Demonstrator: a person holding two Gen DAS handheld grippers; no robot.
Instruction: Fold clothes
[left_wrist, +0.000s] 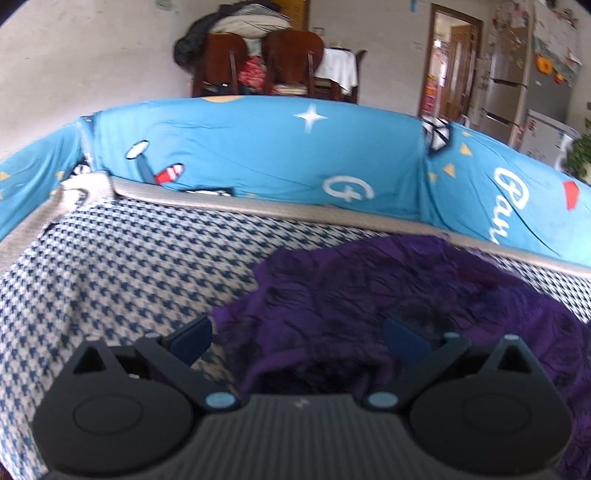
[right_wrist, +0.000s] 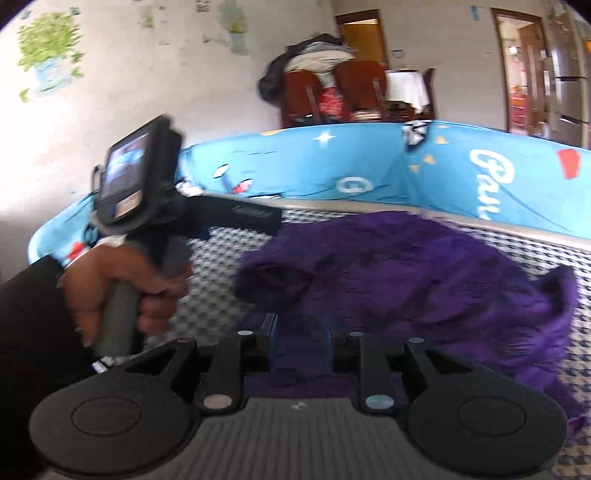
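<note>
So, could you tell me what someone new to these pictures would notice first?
Most likely the crumpled purple garment, heaped on the houndstooth cover, with bright blue cartoon-print fabric draped behind it. Next, in the right wrist view, the hand at the left holding the left gripper, whose jaws stand wide open over the garment's near edge.

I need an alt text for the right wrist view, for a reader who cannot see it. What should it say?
A crumpled purple garment lies on a blue-and-white houndstooth cover, with the right gripper low over its near edge, jaws slightly apart. At left, a hand holds the left gripper's handle. Blue cartoon-print fabric lines the back.
</note>
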